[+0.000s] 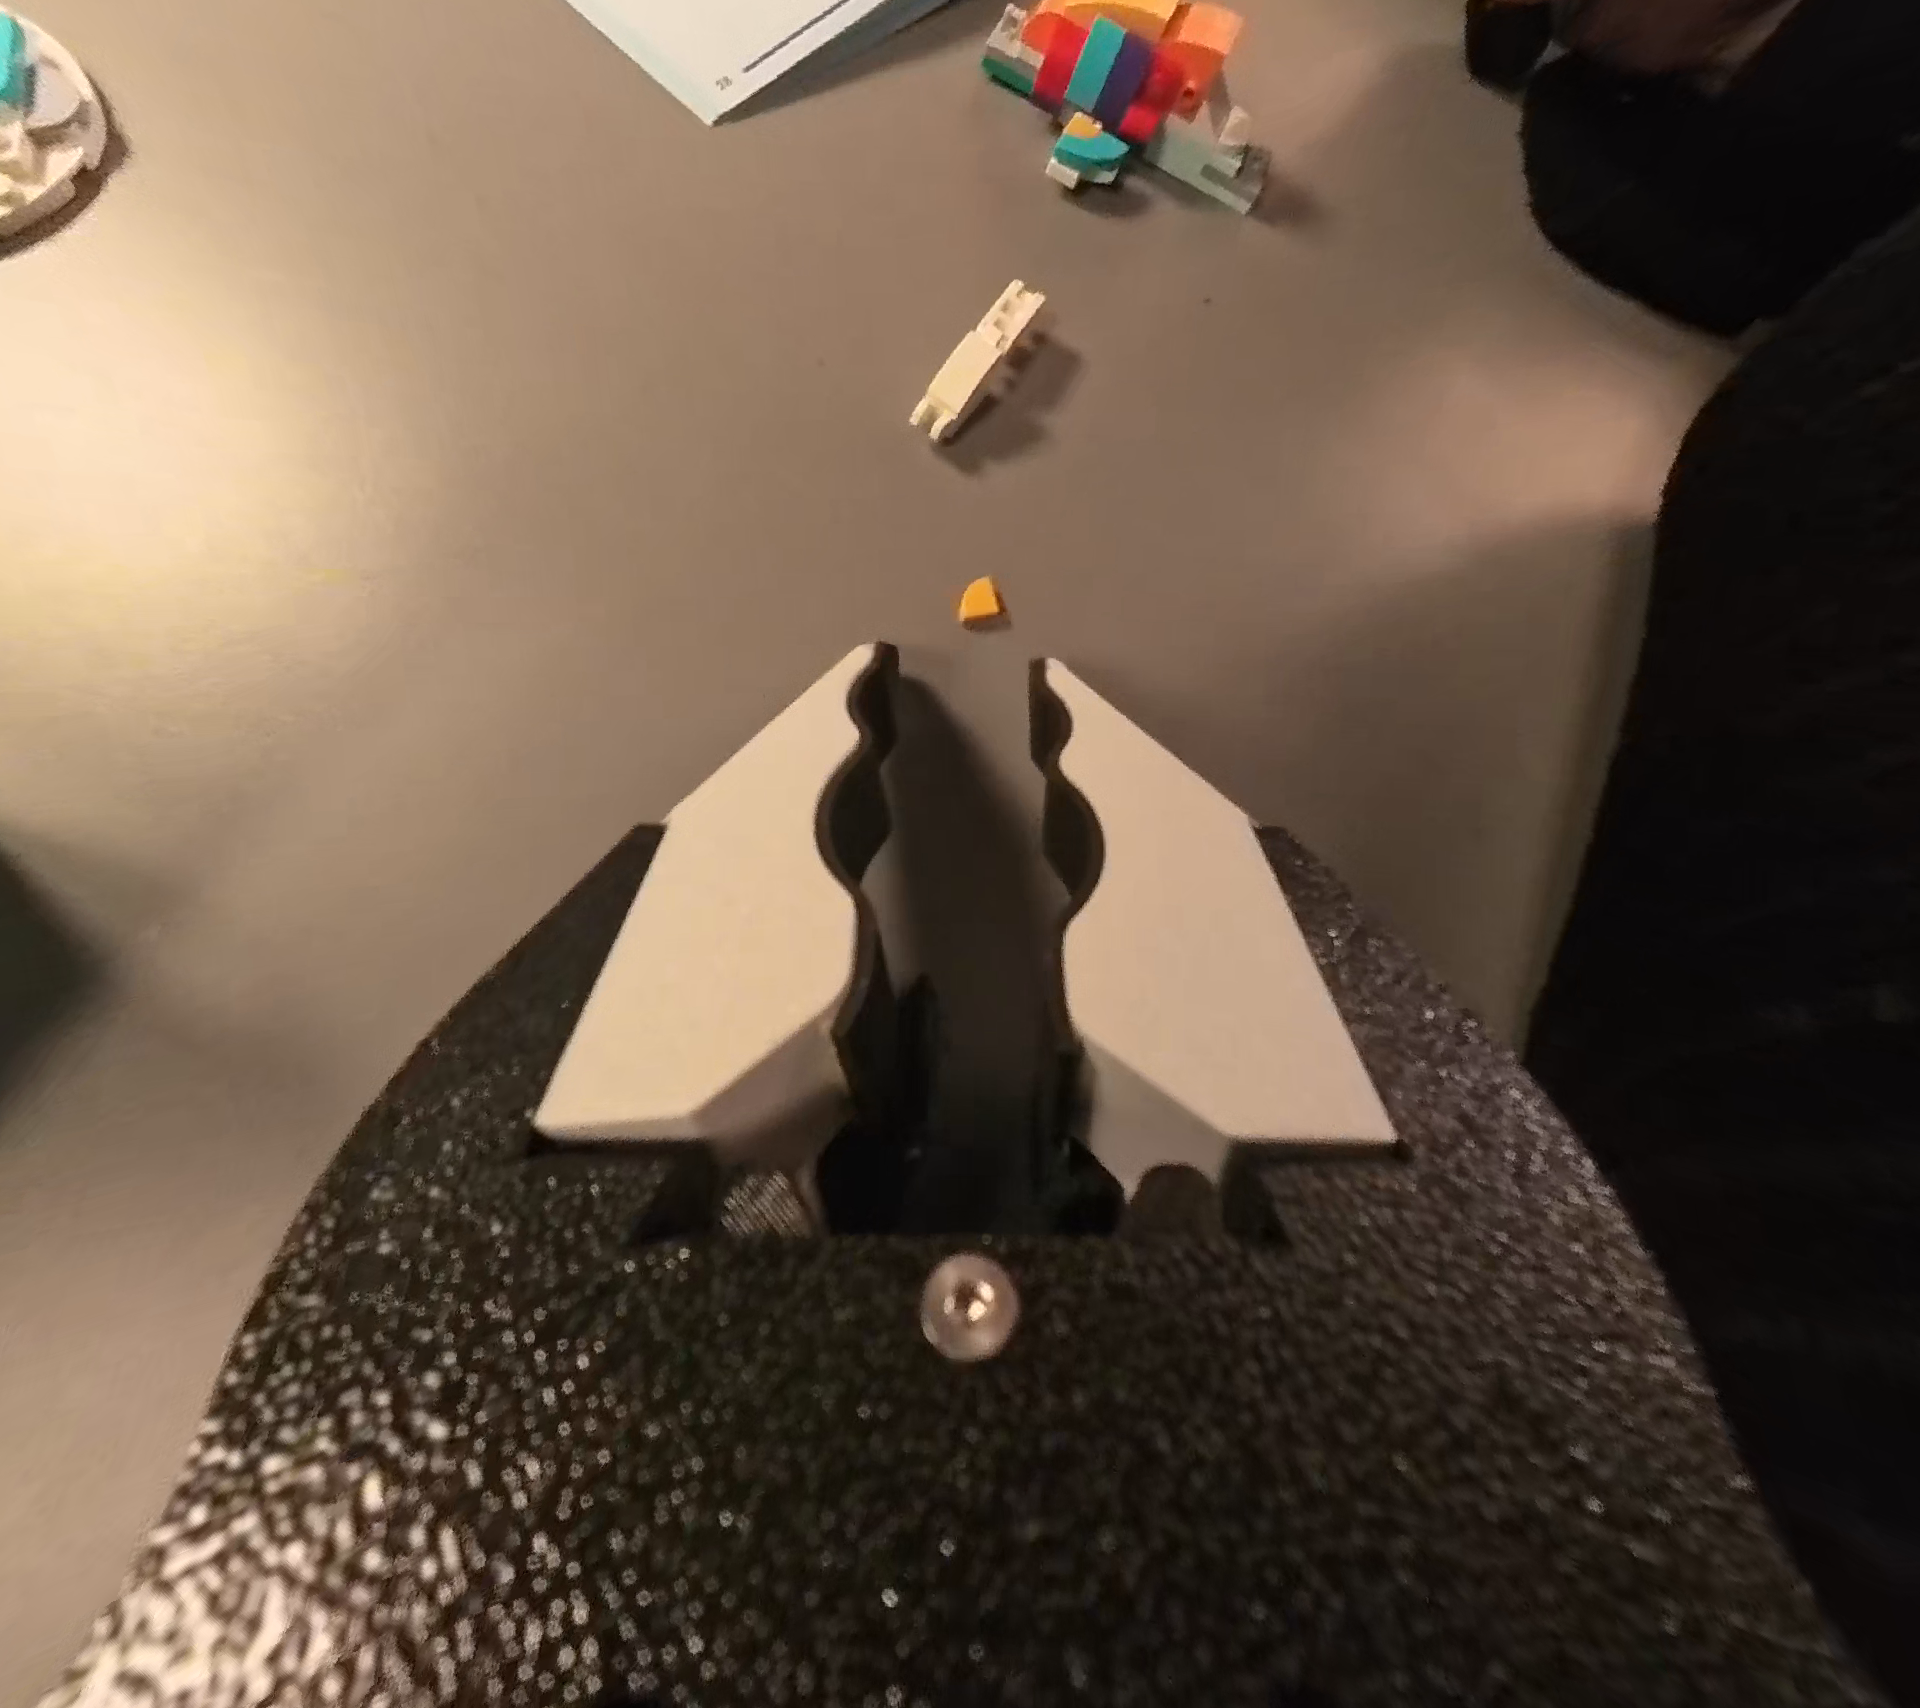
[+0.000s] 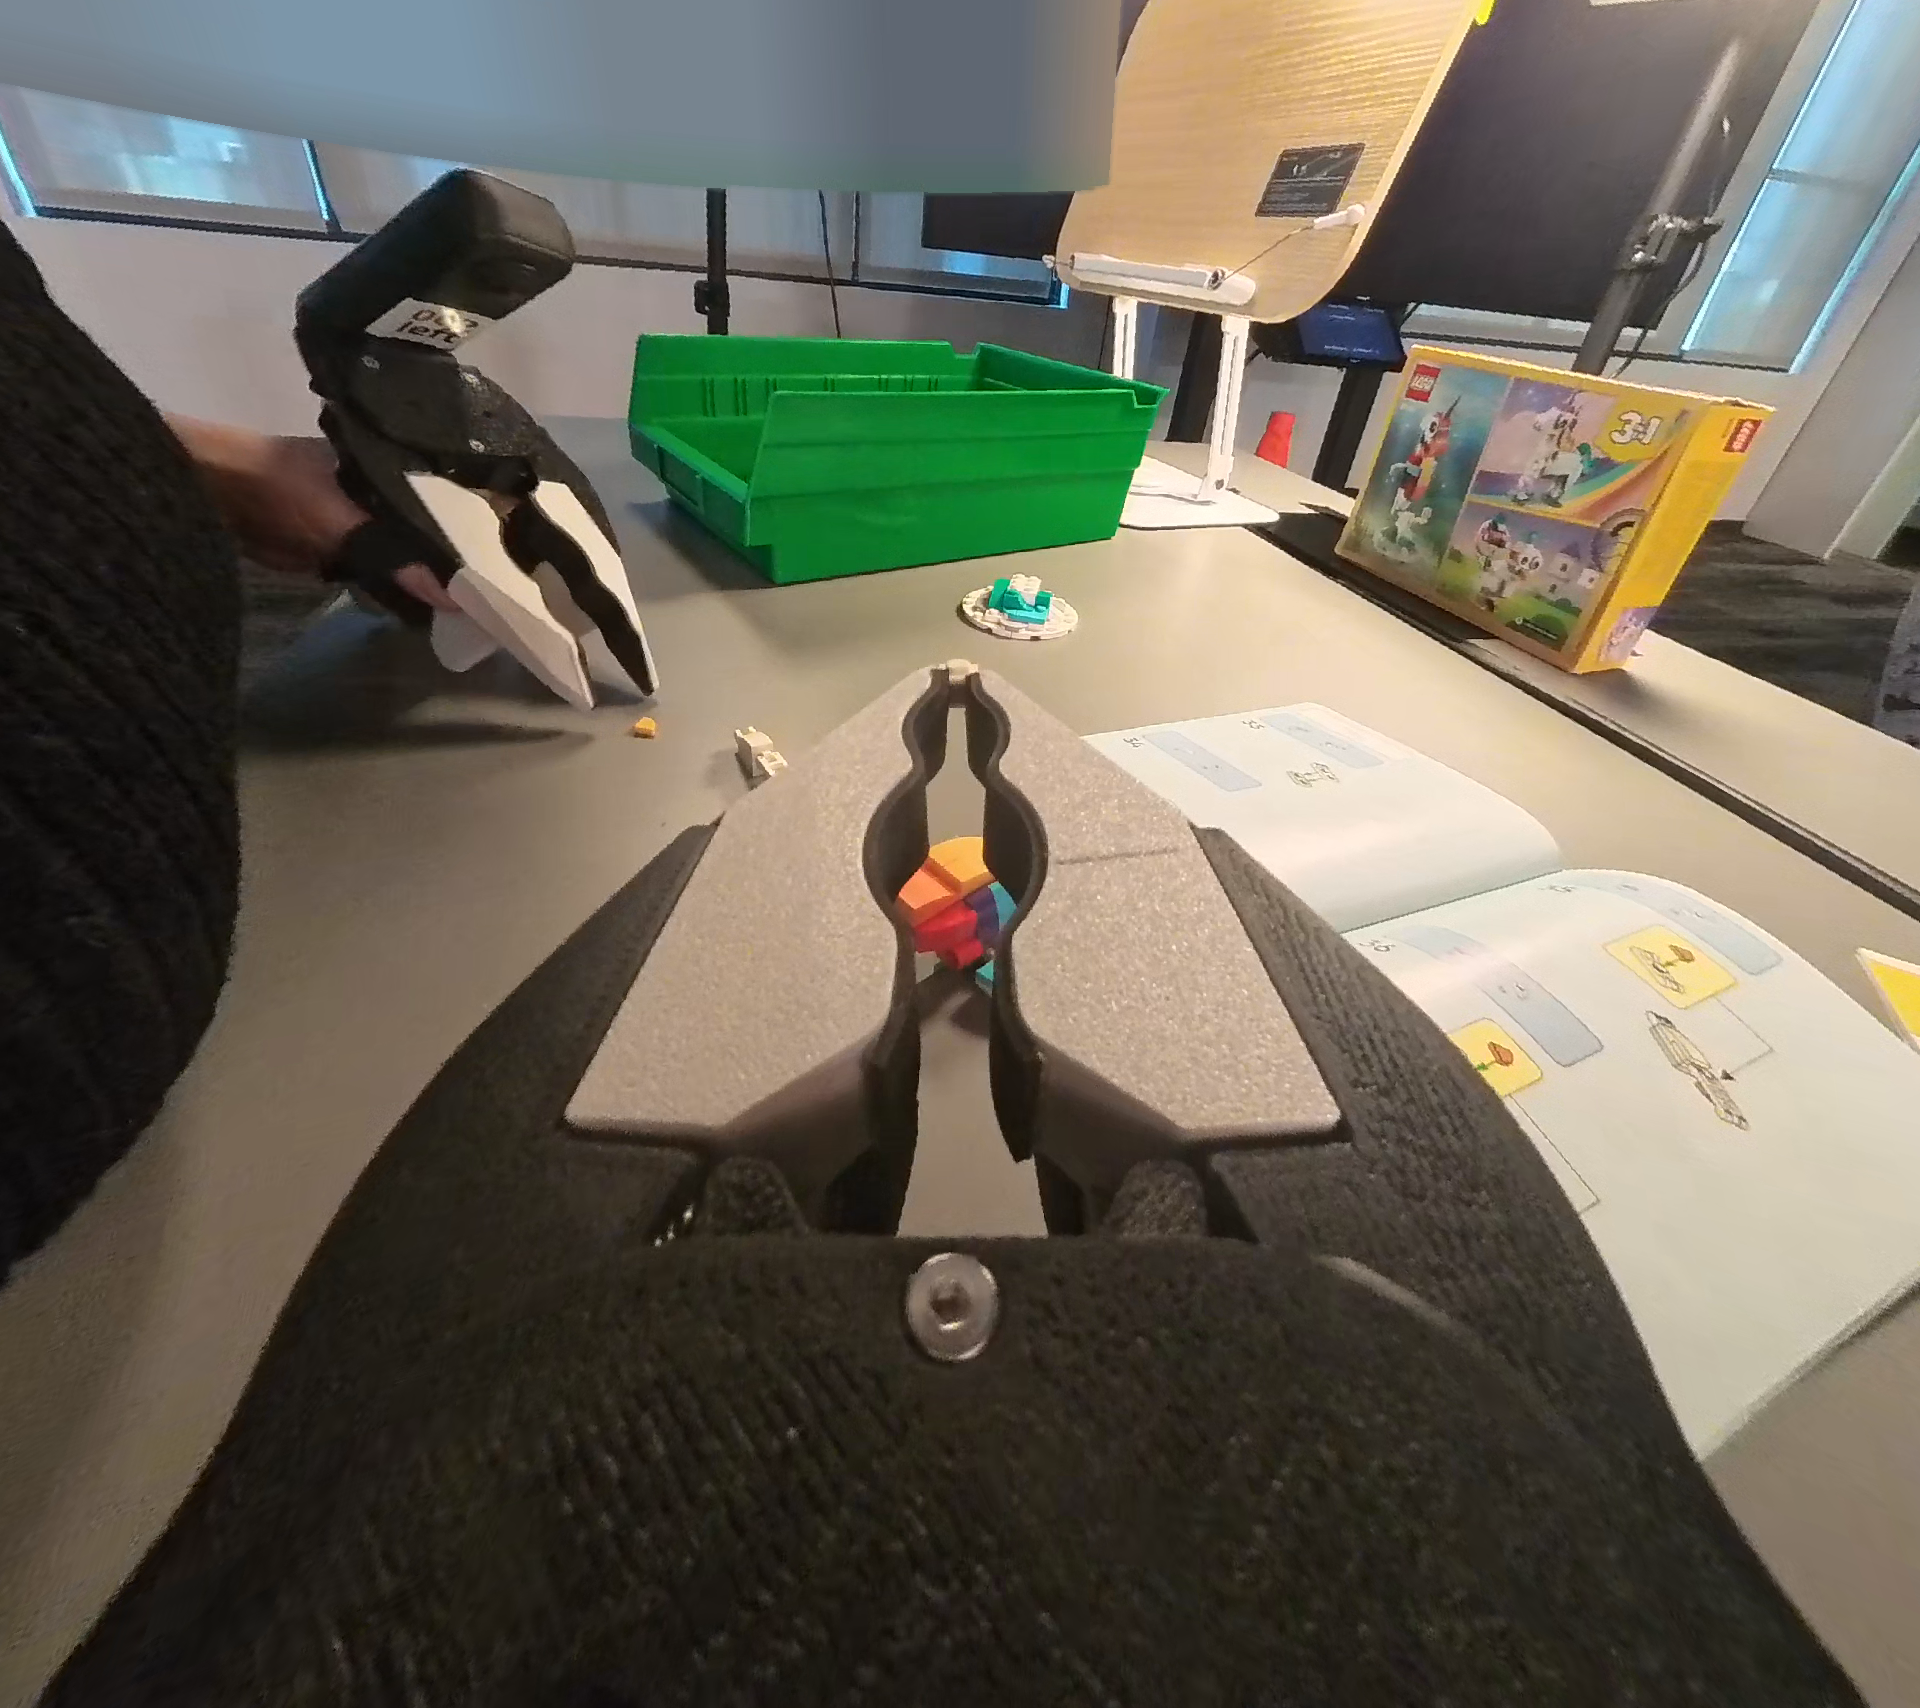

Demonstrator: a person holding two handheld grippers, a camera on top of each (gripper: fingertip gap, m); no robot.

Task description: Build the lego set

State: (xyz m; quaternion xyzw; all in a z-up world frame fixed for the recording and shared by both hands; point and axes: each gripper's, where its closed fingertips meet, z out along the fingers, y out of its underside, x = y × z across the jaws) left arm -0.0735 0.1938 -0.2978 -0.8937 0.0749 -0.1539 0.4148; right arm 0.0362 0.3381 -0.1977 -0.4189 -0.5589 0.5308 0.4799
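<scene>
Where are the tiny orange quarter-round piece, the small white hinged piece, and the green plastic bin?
tiny orange quarter-round piece (image 1: 982,599), left wrist view, its top face
small white hinged piece (image 1: 977,360), left wrist view, its middle
green plastic bin (image 2: 925,469), right wrist view, its front wall

2 tools (image 2: 613,682) (image 2: 954,673), 1 bin (image 2: 883,453), 1 box (image 2: 1538,505), 1 booklet (image 2: 1558,1014).

My left gripper (image 1: 961,661) pointed steeply down at the table, its jaws parted by a narrow gap and holding nothing, tips close to the surface. My left hand (image 2: 312,505) gripped its handle from behind. My right gripper (image 2: 954,679) hung higher, tips pinched together on something small and pale.
</scene>
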